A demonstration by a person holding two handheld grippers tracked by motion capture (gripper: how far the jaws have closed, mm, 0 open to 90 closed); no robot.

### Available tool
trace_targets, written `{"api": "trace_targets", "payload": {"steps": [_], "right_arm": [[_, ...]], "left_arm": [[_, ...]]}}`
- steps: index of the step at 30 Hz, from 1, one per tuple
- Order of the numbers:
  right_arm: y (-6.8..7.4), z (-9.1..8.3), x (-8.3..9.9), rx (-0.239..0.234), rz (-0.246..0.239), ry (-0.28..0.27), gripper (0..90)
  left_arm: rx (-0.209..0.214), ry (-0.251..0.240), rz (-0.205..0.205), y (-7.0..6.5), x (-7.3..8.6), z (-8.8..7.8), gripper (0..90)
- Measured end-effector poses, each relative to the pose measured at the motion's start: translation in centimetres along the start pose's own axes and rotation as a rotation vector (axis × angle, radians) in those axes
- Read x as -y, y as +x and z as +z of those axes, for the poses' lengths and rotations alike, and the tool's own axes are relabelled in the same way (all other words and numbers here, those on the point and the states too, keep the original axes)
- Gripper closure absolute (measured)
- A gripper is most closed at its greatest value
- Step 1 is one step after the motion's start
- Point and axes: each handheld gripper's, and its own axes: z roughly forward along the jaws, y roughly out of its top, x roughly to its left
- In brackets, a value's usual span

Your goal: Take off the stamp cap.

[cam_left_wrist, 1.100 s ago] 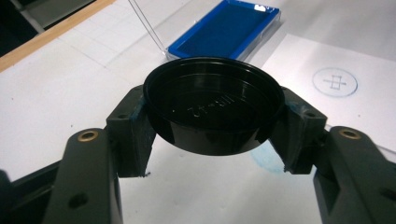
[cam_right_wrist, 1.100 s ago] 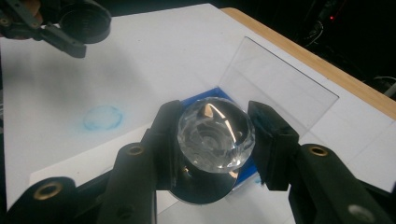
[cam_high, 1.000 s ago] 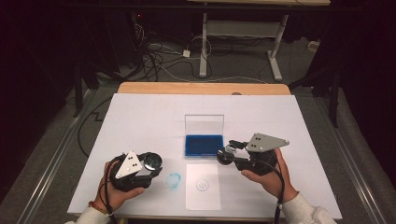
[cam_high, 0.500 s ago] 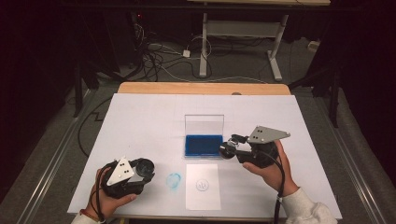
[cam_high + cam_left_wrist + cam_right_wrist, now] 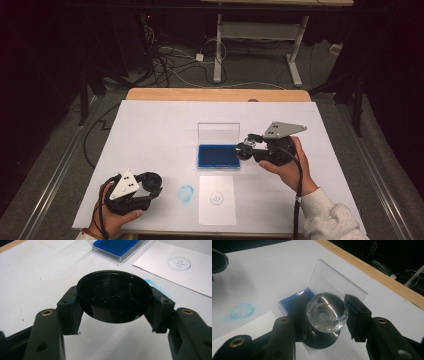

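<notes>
Jaws of the left gripper [image 5: 112, 312] clamp a black round cap [image 5: 114, 296], now drawn back toward the counter's [image 5: 150, 130] near edge. Right gripper [image 5: 325, 315] jaws grip a clear-knobbed stamp [image 5: 327, 312], now directly above the blue ink pad [image 5: 218, 156]. Blue smudge [image 5: 185, 193] lies between.

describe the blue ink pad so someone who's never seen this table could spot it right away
Start at the white table cover and go to its middle. The ink pad lies there, just beyond the paper sheet, beside the right gripper. It is the solid blue rectangle with a clear lid standing open behind it.
</notes>
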Motion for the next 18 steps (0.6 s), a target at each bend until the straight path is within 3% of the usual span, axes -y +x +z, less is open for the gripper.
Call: {"api": "trace_targets", "payload": {"steps": [18], "right_arm": [[-0.5, 1.2, -4.1, 0.024, -0.074, 0.052, 57.4]], "left_arm": [[0.025, 0.006, -0.002, 0.0, 0.0, 0.5, 37.0]]}}
